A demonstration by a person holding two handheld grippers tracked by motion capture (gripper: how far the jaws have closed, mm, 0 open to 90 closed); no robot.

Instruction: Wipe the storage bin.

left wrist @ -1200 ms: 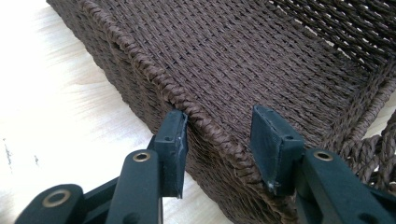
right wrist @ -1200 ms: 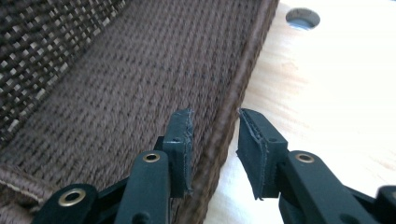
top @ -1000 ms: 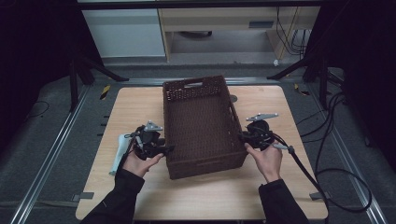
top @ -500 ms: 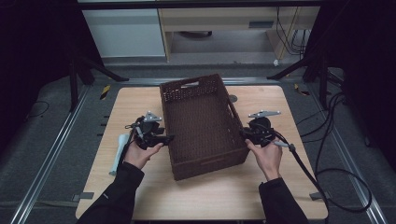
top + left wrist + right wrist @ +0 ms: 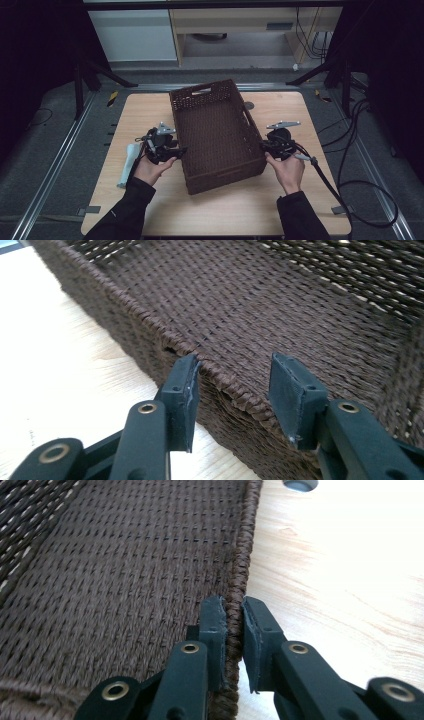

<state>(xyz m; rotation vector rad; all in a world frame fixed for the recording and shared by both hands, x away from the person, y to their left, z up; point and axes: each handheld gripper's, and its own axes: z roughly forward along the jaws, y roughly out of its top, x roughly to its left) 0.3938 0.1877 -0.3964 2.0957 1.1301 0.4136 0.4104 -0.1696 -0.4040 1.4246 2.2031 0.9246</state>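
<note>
the right gripper [image 5: 234, 625] pinches the wicker basket [image 5: 216, 134] by its right rim while the left gripper [image 5: 235, 390], jaws spread, straddles the opposite long side.

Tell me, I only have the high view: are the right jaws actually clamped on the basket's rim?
Observer: Yes. The right gripper has one jaw inside and one outside the basket wall, pinching the rim.
Operator: And the left?
Observer: The left gripper is open, jaws spread over the rim, not pinching it.
Operator: Anything inside the basket there?
Observer: Only bare woven floor near both grippers.
</note>
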